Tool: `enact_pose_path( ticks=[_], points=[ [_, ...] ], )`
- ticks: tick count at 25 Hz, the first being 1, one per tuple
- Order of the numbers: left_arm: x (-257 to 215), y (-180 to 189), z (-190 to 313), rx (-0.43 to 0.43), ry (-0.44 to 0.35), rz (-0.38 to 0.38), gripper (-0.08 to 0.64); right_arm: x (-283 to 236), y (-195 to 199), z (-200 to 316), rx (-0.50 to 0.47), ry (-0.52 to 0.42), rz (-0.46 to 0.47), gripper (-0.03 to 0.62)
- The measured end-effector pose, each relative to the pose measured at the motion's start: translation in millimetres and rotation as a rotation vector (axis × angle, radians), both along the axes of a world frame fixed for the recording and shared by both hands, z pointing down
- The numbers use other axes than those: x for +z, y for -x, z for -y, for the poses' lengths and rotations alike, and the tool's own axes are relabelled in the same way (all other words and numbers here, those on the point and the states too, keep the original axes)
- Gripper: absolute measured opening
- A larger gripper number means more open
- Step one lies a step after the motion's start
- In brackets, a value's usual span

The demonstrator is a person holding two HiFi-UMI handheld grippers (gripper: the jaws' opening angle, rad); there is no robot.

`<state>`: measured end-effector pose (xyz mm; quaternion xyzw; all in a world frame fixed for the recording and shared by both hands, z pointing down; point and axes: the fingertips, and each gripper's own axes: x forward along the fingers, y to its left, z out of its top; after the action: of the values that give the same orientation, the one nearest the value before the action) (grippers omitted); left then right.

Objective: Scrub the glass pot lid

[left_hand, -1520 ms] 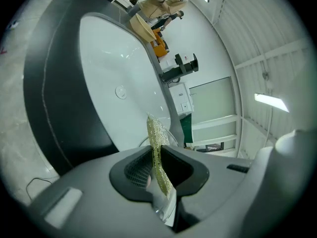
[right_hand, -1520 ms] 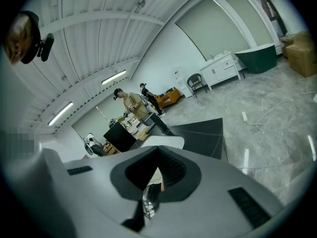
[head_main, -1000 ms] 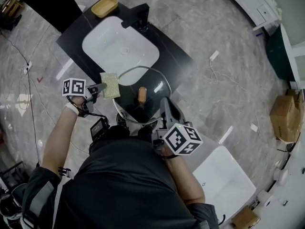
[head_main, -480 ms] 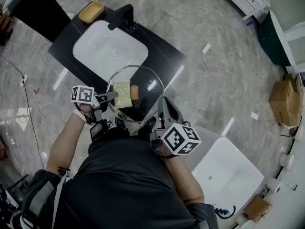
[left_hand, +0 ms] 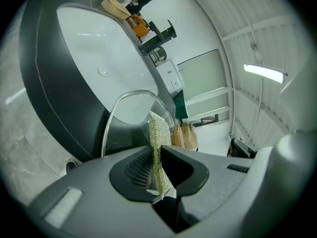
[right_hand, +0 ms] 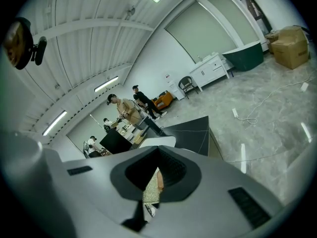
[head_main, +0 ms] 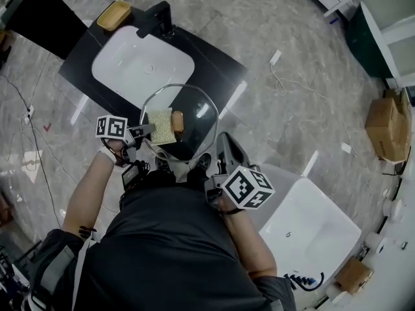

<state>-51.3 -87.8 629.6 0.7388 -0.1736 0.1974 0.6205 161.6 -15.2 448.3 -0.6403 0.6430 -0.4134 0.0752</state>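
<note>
In the head view the round glass pot lid (head_main: 194, 112) is held up in front of me, over the black counter. Its wooden knob (head_main: 176, 121) faces me. My left gripper (head_main: 150, 130) is shut on a yellow sponge (head_main: 160, 126), which lies against the glass just left of the knob. In the left gripper view the sponge (left_hand: 157, 143) stands edge-on between the jaws of the left gripper (left_hand: 159, 175), with the lid (left_hand: 124, 120) behind. My right gripper (head_main: 209, 162) is shut on the lid's near rim. The right gripper view shows the right gripper (right_hand: 153, 185), sponge (right_hand: 150, 195) and knob (right_hand: 159, 179).
A white sink basin (head_main: 142, 67) sits in the black counter (head_main: 217, 67), with a black faucet (head_main: 159, 15) and a wooden tray (head_main: 113, 15) behind. Another white basin (head_main: 311, 229) lies at lower right. Cardboard boxes (head_main: 384, 131) and cables (head_main: 279, 76) are on the floor.
The left gripper has carried the sponge rightward from beside the lid's left rim onto the glass next to the knob. The right gripper has kept its hold on the lid.
</note>
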Motion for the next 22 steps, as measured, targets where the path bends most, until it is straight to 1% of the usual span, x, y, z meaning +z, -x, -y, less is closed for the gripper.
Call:
enact_pose_path(
  ticks=[4, 10, 16, 19, 22],
  points=[
    [1.8, 23.7, 2.4, -0.048, -0.002, 0.016, 0.058, 1.8, 15.2, 10.3, -0.057, 0.005, 0.008, 0.006],
    [7.6, 72.9, 4.5, -0.139, -0.020, 0.075, 0.058, 4.5, 42.0, 23.8, -0.147, 0.018, 0.021, 0.006],
    [8.8, 104.3, -1.4, -0.198, -0.037, 0.118, 0.058, 7.8, 63.0, 31.6, -0.227, 0.028, 0.019, 0.006],
    [1.5, 113.8, -7.3, -0.216, -0.053, 0.131, 0.058, 8.6, 66.7, 34.0, -0.241, 0.030, 0.023, 0.006],
    [-22.9, 110.7, -18.2, -0.228, -0.078, 0.094, 0.058, 5.5, 59.3, 37.1, -0.210, 0.018, 0.023, 0.006]
  ],
)
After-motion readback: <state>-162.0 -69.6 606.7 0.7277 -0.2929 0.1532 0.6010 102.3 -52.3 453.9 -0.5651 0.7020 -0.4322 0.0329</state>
